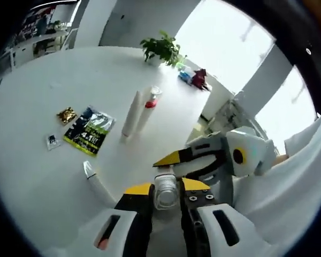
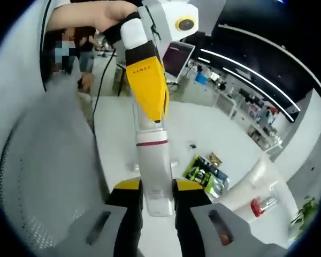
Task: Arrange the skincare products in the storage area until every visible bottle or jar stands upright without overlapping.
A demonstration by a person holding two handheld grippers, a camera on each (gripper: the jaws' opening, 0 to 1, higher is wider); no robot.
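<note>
Both hand-held grippers, left point(image 1: 166, 188) and right point(image 2: 158, 187), clamp one white tube point(image 2: 152, 171).

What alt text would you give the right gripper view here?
The right tool grips a tall white bottle with a red band, while the left tool, held in a hand, clamps its upper end. Beyond, on the white table, lie a white tube, a red-capped bottle and a green packet.

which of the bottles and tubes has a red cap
The clear bottle with the red cap, lying on the white table beside the plain white tube. The bottle held by both grippers has just a thin red band.
</note>
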